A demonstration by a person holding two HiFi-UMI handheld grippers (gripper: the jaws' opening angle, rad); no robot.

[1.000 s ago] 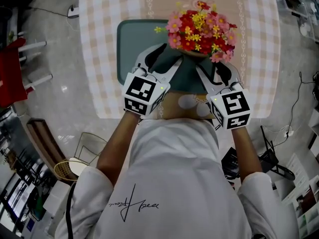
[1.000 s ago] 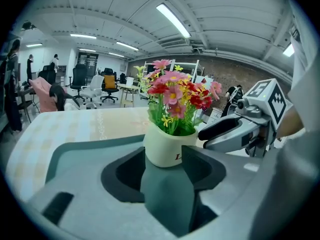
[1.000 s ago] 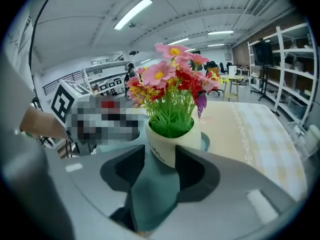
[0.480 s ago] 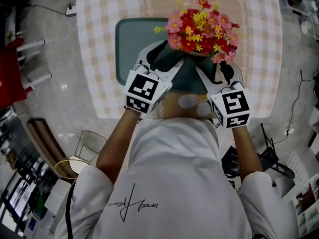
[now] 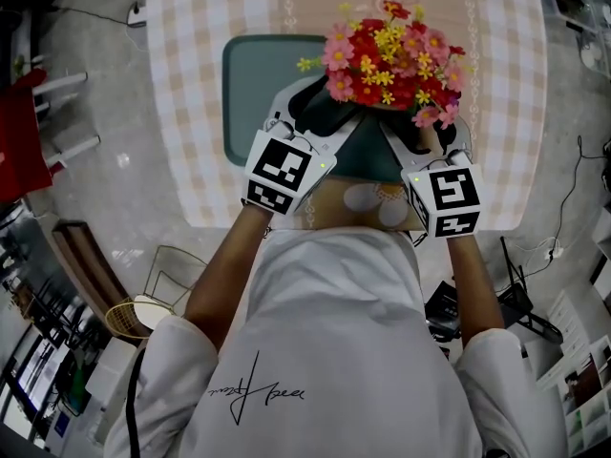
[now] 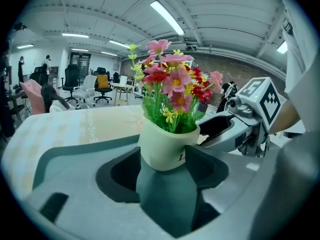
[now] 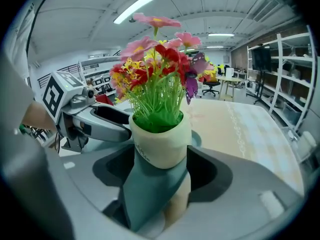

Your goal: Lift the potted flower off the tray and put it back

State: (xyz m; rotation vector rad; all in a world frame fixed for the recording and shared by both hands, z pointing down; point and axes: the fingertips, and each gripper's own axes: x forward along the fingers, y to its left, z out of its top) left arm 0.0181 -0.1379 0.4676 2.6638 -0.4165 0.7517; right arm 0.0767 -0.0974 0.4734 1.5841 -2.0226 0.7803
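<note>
A cream pot [image 6: 167, 149] of red, pink and yellow flowers [image 5: 387, 60] stands on the teal tray [image 5: 253, 74], near its front edge. My left gripper [image 5: 320, 113] reaches in from the pot's left and my right gripper [image 5: 420, 132] from its right. In the left gripper view the pot sits between the dark pads of my left gripper [image 6: 165, 169]. In the right gripper view the pot [image 7: 160, 144] sits the same way inside my right gripper [image 7: 162, 171]. Both pairs of jaws have just been opening and stand wide beside the pot. The flowers hide the pot in the head view.
The tray lies on a table with a beige checked cloth [image 5: 191, 113], whose front edge is close to the person's body. On the floor to the left are a red chair [image 5: 19, 132] and a wire basket [image 5: 129, 322]. Cables lie at the right.
Both grippers' jaws have spread a little wider around the pot. The right gripper has shifted slightly toward the pot. The pot stays on the tray.
</note>
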